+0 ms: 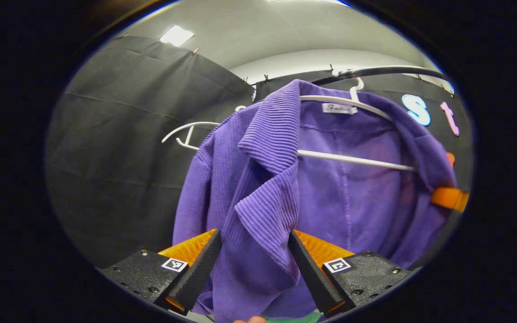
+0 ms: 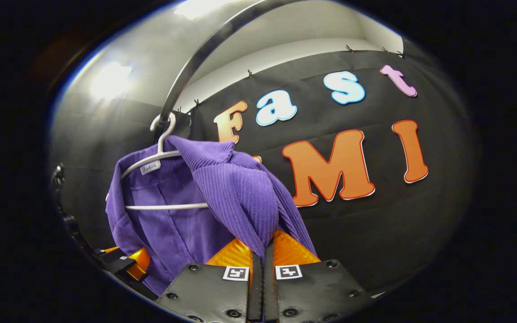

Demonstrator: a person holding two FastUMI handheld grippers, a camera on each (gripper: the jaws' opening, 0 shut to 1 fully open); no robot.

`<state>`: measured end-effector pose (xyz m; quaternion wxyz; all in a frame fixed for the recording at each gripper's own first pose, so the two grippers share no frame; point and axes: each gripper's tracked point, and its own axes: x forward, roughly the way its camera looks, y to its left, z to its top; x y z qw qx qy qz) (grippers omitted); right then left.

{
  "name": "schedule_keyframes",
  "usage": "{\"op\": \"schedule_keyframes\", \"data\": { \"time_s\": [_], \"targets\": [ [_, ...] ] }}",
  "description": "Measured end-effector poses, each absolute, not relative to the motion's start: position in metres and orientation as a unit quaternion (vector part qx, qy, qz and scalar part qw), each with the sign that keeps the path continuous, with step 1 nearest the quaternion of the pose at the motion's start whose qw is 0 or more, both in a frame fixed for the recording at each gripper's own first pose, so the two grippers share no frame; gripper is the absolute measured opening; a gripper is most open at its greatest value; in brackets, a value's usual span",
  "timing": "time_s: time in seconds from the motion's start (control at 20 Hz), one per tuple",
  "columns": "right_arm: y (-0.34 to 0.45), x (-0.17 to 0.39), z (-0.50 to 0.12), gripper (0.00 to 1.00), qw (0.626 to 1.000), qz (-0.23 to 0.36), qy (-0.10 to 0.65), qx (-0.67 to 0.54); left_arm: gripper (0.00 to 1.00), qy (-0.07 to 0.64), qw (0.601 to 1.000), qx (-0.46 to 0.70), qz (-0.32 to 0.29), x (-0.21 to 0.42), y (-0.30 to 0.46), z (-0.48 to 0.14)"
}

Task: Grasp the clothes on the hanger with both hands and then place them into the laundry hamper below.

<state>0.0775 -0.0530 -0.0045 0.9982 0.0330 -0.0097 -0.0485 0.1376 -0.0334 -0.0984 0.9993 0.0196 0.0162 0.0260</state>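
A: Two claws, one garment. Where is it?

B: The purple jacket (image 1: 258,188) hangs on a white hanger (image 1: 352,159) whose hook sits over a dark rail (image 1: 375,72) near the top of the booth. Its long axis runs straight down from the collar to the hem, open front turned toward the left gripper view, with the inner lining and neck label showing.

A: And the left claw (image 1: 254,260)?

B: Its fingers stand apart, one on each side of the jacket's ribbed front panel below the lapel. The cloth hangs between them; whether the pads touch it I cannot tell.

A: The right claw (image 2: 263,255)?

B: Pressed together on a fold of the jacket's (image 2: 222,188) other front edge, just below the shoulder. The ribbed cloth is pinched between the two fingers and rises from them toward the hanger (image 2: 159,157).

A: Anything else nearby?

B: A second, bare white hanger (image 1: 186,132) farther along, beside the jacket's shoulder, against the black cloth wall (image 1: 119,157).
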Motion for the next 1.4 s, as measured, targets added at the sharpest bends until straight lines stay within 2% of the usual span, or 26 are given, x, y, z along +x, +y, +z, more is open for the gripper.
{"op": "schedule_keyframes", "data": {
  "time_s": [0.3,0.5,0.55,0.6,0.65,0.75,0.8,0.9,1.0,1.15,1.4],
  "targets": [
    [-0.067,0.057,0.034,0.08,0.996,-0.071,-0.058,0.004,0.05,0.004,0.998,0.054,-0.017,0.129,-0.024,-0.079],
    [-0.083,0.044,0.063,0.08,0.988,-0.108,-0.098,-0.040,0.06,-0.027,0.998,0.054,-0.010,0.105,0.001,-0.018],
    [-0.087,0.046,0.069,0.08,0.987,-0.115,-0.105,-0.046,0.09,-0.041,0.997,0.057,-0.003,0.101,0.011,0.005],
    [-0.092,0.049,0.075,0.08,0.985,-0.121,-0.110,-0.048,0.03,-0.059,0.997,0.057,0.004,0.099,0.020,0.030],
    [-0.097,0.053,0.077,0.08,0.985,-0.126,-0.111,-0.047,0.03,-0.074,0.996,0.050,0.009,0.098,0.029,0.055],
    [-0.107,0.060,0.079,0.08,0.984,-0.134,-0.108,-0.038,0.06,-0.089,0.996,0.024,0.014,0.105,0.047,0.093],
    [-0.112,0.065,0.079,0.08,0.985,-0.135,-0.106,-0.030,0.03,-0.096,0.995,0.009,0.016,0.110,0.056,0.108],
    [-0.117,0.082,0.078,0.08,0.986,-0.134,-0.099,-0.016,0.08,-0.113,0.993,-0.004,0.029,0.126,0.078,0.132],
    [-0.118,0.098,0.077,0.08,0.988,-0.123,-0.093,-0.003,0.03,-0.107,0.994,-0.021,0.032,0.149,0.091,0.136],
    [-0.117,0.114,0.068,0.08,0.991,-0.109,-0.083,0.003,0.03,-0.074,0.997,-0.020,0.026,0.181,0.104,0.116],
    [-0.128,0.133,0.052,0.08,0.991,-0.114,-0.063,0.001,0.06,0.016,1.000,-0.002,0.005,0.215,0.095,0.029]
  ]
}}
